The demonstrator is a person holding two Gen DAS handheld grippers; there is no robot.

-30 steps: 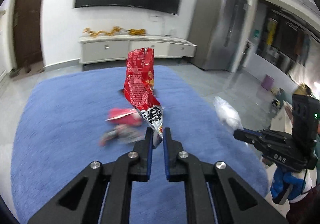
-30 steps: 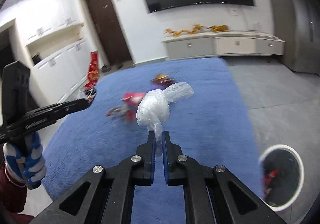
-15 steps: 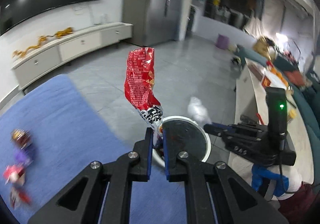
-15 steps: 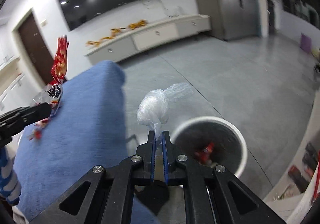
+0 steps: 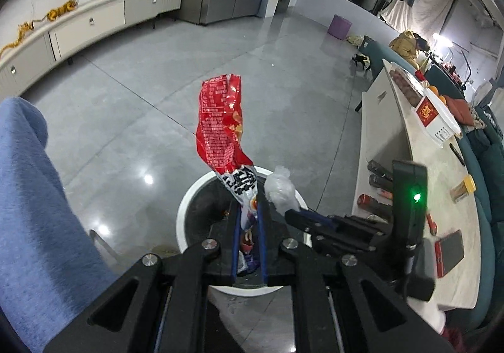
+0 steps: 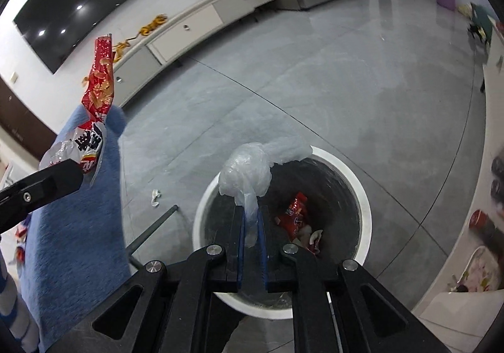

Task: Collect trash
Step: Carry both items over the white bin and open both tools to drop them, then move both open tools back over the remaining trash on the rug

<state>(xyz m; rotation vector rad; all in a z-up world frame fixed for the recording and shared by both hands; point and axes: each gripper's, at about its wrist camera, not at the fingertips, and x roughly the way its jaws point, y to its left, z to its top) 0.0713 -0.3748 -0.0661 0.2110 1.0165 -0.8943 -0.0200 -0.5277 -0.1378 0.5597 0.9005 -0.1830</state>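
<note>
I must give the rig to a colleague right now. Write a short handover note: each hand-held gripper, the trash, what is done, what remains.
Left hand-held gripper: shut on the red snack bag, above the white bin.
Right hand-held gripper: shut on the crumpled clear plastic, over the bin too.
Done: both pieces carried to the bin; red wrappers already inside.
Left: open both grippers to drop them.

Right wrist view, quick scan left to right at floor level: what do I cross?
Blue rug → small white scrap on the floor → clear plastic bag held in the right gripper → red wrapper inside the bin → far rim of the white bin.
</note>
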